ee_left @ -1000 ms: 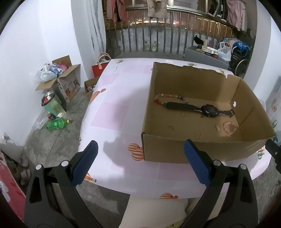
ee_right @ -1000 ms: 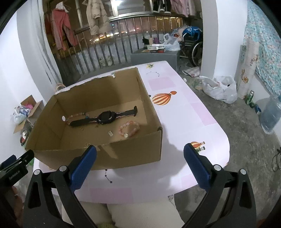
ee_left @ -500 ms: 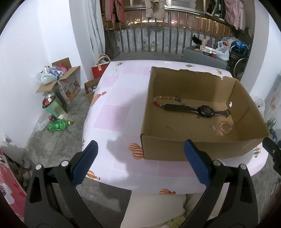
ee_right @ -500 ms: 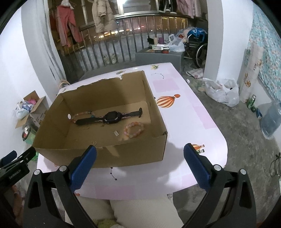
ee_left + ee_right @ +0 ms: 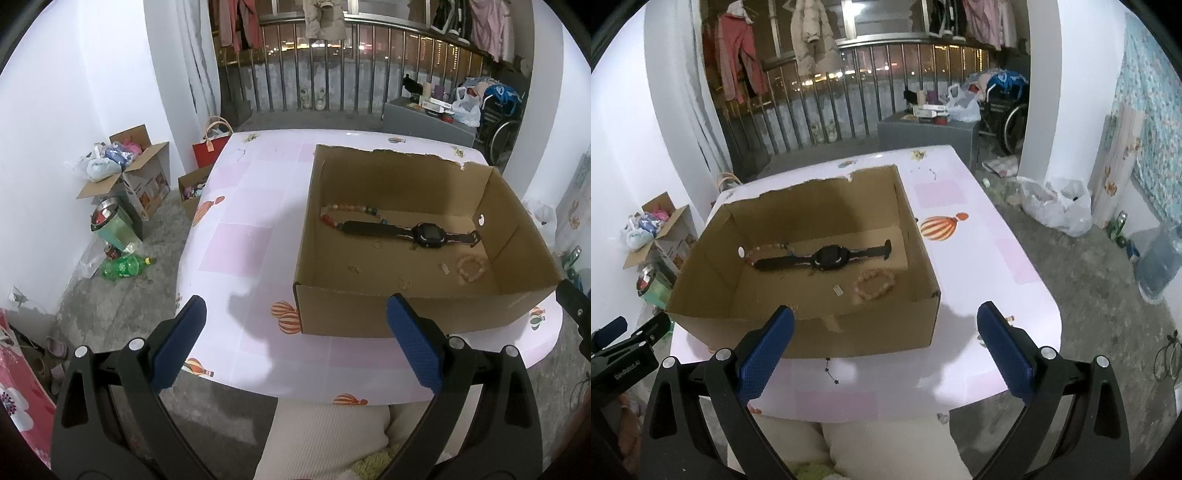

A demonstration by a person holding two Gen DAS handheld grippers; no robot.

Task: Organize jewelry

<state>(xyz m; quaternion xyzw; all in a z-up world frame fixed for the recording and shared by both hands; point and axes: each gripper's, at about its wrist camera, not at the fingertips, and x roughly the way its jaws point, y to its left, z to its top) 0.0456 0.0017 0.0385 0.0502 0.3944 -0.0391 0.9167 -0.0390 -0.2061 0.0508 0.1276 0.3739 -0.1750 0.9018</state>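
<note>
the left gripper (image 5: pixel 295 317) and the right gripper (image 5: pixel 885 323) both hang near the front edge of the tabletop (image 5: pixel 255 221), jaws spread wide and holding nothing. an open cardboard box (image 5: pixel 369 314) stands on the tabletop. on its floor lie a black watch (image 5: pixel 424 233), a string of beads (image 5: pixel 341 208) touching the strap end, and a pink bead bracelet (image 5: pixel 471 266) near the right wall.

Home balcony: hung laundry (image 5: pixel 738 55), railing (image 5: pixel 332 74), floor clutter.
</note>
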